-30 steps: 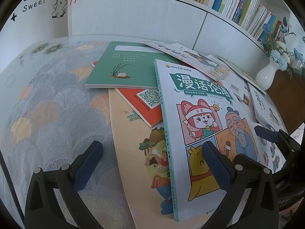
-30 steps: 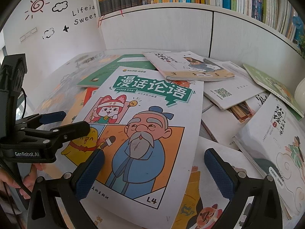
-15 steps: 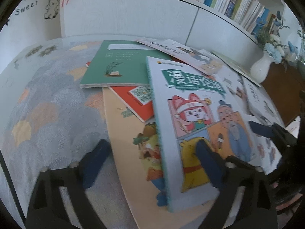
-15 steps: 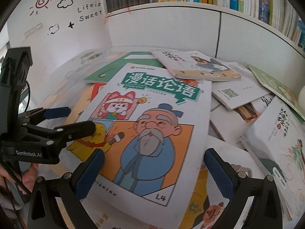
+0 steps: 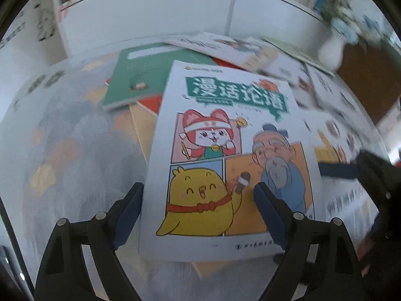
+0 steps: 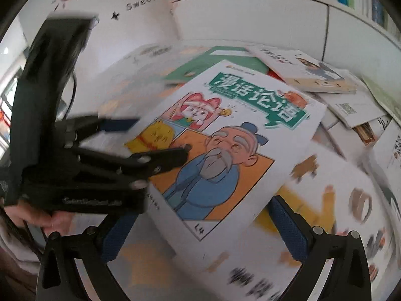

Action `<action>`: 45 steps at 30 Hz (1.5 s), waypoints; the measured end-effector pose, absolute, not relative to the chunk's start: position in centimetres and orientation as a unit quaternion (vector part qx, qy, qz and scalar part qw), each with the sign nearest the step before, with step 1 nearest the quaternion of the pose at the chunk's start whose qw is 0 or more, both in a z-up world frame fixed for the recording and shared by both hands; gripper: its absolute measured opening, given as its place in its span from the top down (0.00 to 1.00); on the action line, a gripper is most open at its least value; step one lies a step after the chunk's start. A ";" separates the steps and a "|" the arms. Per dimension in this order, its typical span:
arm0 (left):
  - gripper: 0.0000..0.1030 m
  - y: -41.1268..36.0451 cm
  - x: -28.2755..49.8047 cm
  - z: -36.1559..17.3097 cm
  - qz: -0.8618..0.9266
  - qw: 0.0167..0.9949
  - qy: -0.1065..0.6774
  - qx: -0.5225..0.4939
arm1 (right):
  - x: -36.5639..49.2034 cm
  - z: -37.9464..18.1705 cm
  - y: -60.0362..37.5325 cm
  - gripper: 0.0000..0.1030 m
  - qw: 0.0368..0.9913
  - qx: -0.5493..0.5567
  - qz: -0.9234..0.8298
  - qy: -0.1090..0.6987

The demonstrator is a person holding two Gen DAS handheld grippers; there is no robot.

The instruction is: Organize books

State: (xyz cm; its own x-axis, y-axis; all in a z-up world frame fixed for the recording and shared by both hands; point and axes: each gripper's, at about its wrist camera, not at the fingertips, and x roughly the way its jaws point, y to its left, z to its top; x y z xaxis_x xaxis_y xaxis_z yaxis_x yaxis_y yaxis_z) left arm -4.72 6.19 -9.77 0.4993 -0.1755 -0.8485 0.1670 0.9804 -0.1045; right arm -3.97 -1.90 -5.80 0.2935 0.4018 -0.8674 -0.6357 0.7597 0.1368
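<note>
Comic book (image 5: 233, 150) now squarer between narrowed left gripper (image 5: 198, 208) fingers, unpinched, cartoon cover up; right gripper (image 6: 198, 228) spread.

The comic book (image 5: 225, 155) lies on top of the scattered books on the counter (image 5: 62, 150), partly over a notebook (image 5: 140, 80) behind it; a vase (image 5: 329, 51) stands far right.

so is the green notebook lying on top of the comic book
No, the comic book overlaps the green notebook's near corner, so the comic book is the upper one.
</note>
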 end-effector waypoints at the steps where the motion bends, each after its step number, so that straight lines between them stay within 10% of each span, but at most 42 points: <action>1: 0.16 6.4 -5.3 -9.8 -0.104 0.864 0.492 -0.004 | -4.6 -5.9 -1.7 0.00 0.796 -0.128 0.324 0.495; 10: 0.22 8.1 -13.4 -10.2 -0.128 0.857 0.499 0.016 | -11.3 -6.3 -4.8 0.00 0.699 -0.013 0.436 0.567; 18: 0.66 13.0 -8.0 -10.5 -0.156 0.834 0.513 -0.127 | -7.2 -7.2 -5.4 0.07 0.691 0.076 0.417 0.585; 23: 0.70 13.1 -7.3 -10.2 -0.144 0.834 0.520 -0.116 | -5.1 -6.8 -5.0 0.68 0.720 0.038 0.343 0.602; 45: 0.71 23.1 -9.6 -8.5 -0.015 0.858 0.502 -0.103 | -2.4 -6.8 8.9 0.70 0.681 -0.016 0.422 0.598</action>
